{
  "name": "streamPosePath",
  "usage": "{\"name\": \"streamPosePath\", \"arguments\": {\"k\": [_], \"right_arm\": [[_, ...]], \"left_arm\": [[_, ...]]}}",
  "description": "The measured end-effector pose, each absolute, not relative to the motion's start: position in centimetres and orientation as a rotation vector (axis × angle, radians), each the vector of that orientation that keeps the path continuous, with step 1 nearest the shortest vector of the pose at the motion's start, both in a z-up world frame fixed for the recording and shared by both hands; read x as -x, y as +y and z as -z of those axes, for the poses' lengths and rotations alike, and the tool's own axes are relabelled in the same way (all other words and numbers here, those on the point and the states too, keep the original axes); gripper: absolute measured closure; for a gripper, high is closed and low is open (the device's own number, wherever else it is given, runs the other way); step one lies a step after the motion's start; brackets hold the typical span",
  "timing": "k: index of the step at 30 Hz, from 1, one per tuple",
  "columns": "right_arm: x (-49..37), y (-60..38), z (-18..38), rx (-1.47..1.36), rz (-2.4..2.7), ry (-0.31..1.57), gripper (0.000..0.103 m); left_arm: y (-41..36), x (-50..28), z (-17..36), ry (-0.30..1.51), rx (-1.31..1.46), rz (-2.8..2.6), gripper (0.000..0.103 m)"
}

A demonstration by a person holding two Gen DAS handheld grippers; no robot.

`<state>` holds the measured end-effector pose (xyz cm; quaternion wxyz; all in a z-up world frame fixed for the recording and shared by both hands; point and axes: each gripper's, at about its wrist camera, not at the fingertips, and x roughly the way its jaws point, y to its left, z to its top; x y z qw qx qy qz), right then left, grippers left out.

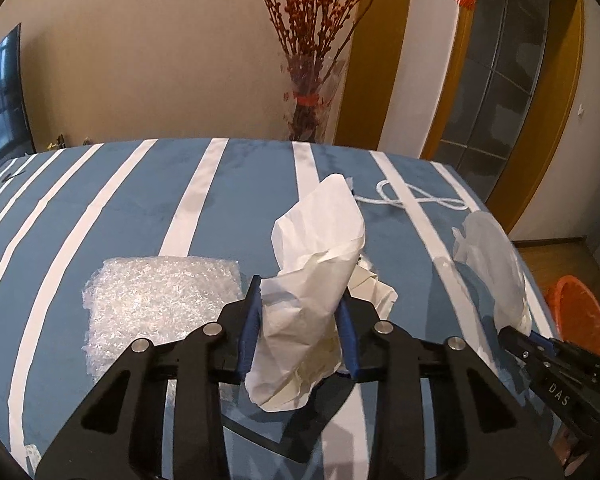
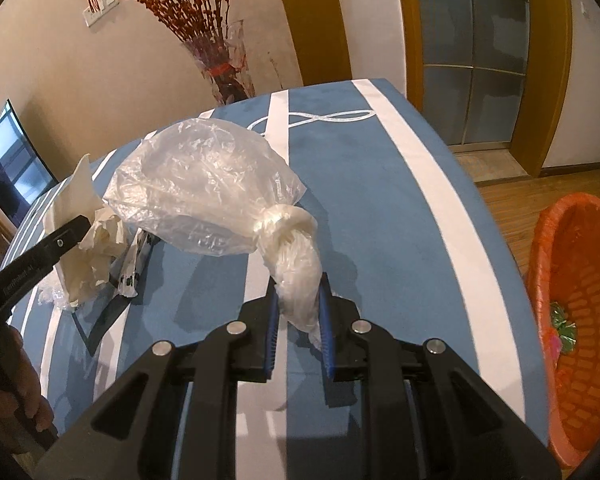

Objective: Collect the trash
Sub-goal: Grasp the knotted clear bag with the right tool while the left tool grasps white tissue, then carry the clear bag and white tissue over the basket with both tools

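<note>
Farthest left on my blue, white-striped surface [image 1: 140,208] lies a flat piece of bubble wrap [image 1: 156,312], just beside my left tool [image 1: 300,312]. That tool is clenched on a crumpled sheet of white paper [image 1: 320,248]: both blue pads press into its lower part, and the rest of the sheet stands up above the jaws. In the right wrist view this paper [image 2: 82,240] shows at the left edge with the tip of my left tool against it, and a small black-and-white wrapper [image 2: 134,264] lies on the surface just beside it; whether the two touch I cannot tell. To the right of that, my right tool [image 2: 300,316] is clenched on the knotted neck of a clear plastic bag [image 2: 204,184], the pads squeezing the twisted tail below the knot while the puffed body of the bag sits out ahead of the jaws. What the bag holds, if anything, I cannot make out through the film. In the left wrist view the same bag [image 1: 492,264] shows near the right edge of the surface. Farthest right, on the wooden floor beside the surface, stands an orange basket [image 2: 580,320] lined with a thin orange bag; at its bottom lies a small crumpled scrap of green and pink [image 2: 562,332]
</note>
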<state>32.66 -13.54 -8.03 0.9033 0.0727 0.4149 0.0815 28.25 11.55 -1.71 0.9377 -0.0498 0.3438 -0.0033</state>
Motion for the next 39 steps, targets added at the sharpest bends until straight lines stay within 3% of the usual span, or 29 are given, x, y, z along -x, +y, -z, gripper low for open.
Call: {"name": "streamPosePath", "arguments": {"k": [15,39], "right_arm": [[-27.5,-19.0,4.9,-0.188,-0.096,0.779,0.084],[-17.7,-33.2,1.9,-0.279,0.170,0.657,0.084]], "left_arm": [[7.0,-24.7,-1.5,0.645,0.104,0.111,0.069],[-9.2,-20.4,-1.5,0.695,0.073,0.436,0.069]]}}
